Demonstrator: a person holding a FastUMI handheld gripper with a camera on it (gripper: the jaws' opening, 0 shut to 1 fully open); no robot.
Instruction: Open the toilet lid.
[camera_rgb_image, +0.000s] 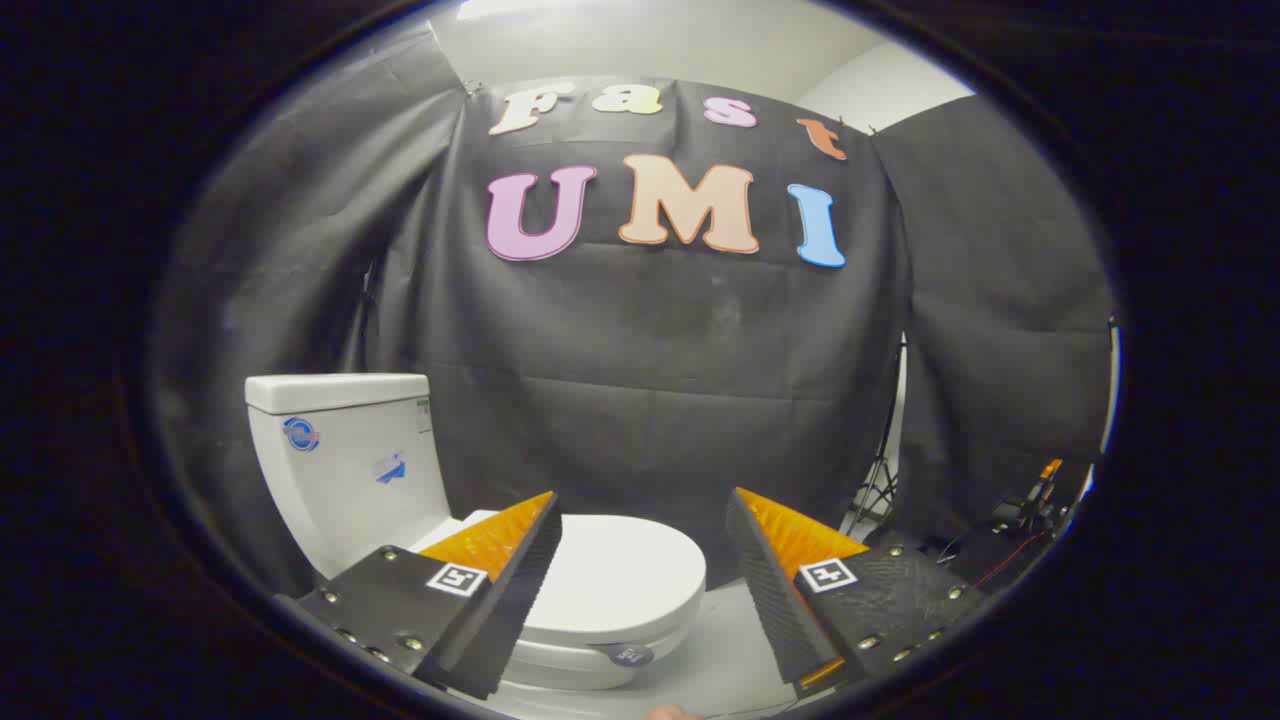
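**Gripper hanging wide over a toilet whose lid is lying shut**

Black cloth (650, 380) is draping the whole back of the booth, sagging in folds, with a pale wall (880, 85) showing above it toward the upper right of the frame. Down at the lower right a tripod leg (880, 480) is poking out from under the cloth's hem, and next to it some dark gear with red wires (1020, 530) is sitting on the floor. None of it is standing between the fingers and the toilet — the way is open.

The gripper (645, 565) is hovering at the bottom centre of the frame with its fingers (500, 590) spread wide apart, pinching nothing and touching nothing. Each finger is carrying a small square marker (457, 578) on its upper face.

The toilet (420, 530) is standing at the lower left, on a pale floor (730, 650). Its tank (345, 460) is rising at the left with small stickers on its side, and the bowl is stretching from the tank toward the middle of the frame, so the long axis is running left to right with the front end pointing right. The lid (620, 575) is lying flat and closed on the seat — its rounded front is showing in the gap between the fingers, just beyond them, while the left finger is covering its rear part. A small dark round tag (630, 655) is sitting on the bowl's front, below the lid's rim.
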